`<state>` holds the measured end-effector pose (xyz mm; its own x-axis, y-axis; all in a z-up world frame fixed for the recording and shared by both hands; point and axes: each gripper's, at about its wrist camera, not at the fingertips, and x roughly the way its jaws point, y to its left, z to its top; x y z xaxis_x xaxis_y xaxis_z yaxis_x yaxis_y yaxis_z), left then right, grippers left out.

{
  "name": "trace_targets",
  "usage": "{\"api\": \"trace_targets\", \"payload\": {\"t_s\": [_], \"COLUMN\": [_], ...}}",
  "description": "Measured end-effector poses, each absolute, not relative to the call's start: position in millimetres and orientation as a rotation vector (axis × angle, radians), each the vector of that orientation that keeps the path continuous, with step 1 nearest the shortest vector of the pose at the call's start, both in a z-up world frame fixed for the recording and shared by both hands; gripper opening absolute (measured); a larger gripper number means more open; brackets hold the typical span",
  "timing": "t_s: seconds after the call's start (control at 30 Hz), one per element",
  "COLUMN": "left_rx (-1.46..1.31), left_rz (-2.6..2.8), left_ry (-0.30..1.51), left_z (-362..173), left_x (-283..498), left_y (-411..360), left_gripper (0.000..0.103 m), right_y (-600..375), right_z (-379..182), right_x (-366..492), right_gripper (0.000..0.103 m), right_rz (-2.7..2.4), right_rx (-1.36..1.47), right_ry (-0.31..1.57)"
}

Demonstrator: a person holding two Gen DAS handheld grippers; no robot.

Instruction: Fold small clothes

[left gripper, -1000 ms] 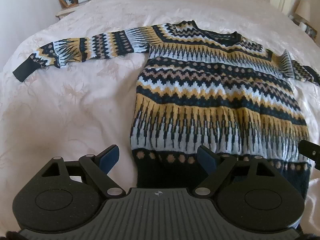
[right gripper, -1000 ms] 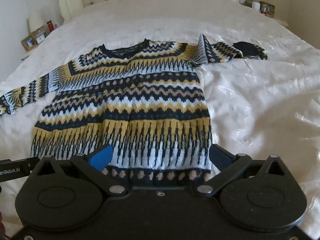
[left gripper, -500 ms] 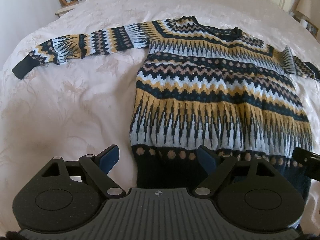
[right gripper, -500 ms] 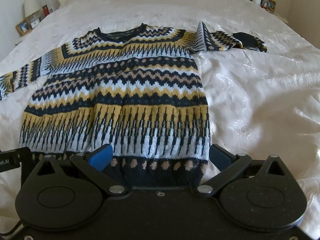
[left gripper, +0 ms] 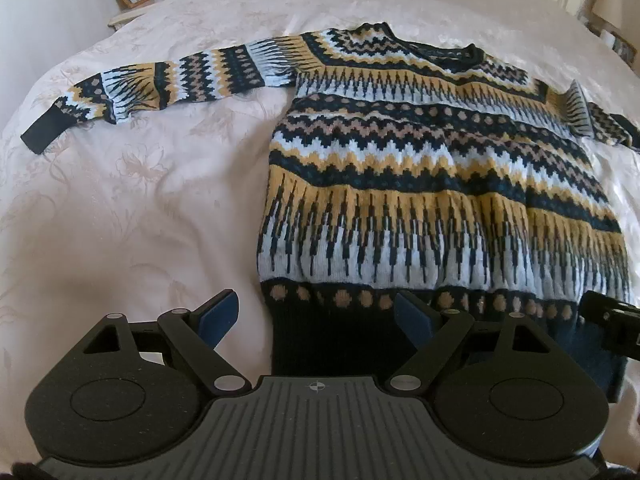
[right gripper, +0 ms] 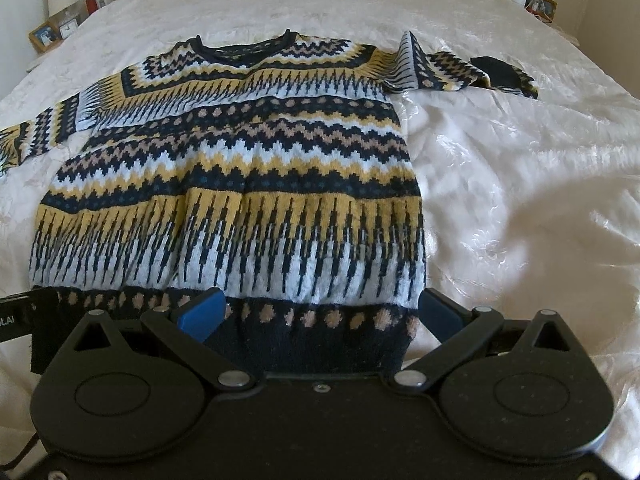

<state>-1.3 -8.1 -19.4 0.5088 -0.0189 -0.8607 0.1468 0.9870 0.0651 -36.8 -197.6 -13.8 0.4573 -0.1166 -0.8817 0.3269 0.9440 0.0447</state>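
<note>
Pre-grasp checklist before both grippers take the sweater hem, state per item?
1. left gripper open: ok, jaws wide, nothing between them.
2. right gripper open: ok, jaws wide apart.
3. Each gripper lined up with a corner of the dark hem: ok, left at the hem's left corner, right at its right corner.
4. sweater body spread flat on the bed: ok, slight ripples only.
5. Sleeves laid out: not ok, left sleeve is straight, right sleeve is bunched and folded at the cuff.
6. Fingertips touching fabric: cannot tell.
</note>
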Motion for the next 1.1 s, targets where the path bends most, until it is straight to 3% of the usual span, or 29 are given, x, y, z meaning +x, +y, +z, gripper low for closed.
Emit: {"api": "trace_targets", "payload": {"t_s": [1.1], "left_rx": [0.168], "left_rz": [-0.139], "left_ry": [1.085], "left_z": [-30.3], "left_x": [-3.3], "left_y": [-12.1], "left_gripper": [0.085], "right_y": [-190.2], "right_z": [-21.3], "right_x": [-33.8], "right_gripper": [0.102], "right_rz": [-0.239], "right_rx": [0.241], "right_ry": [1.107]}}
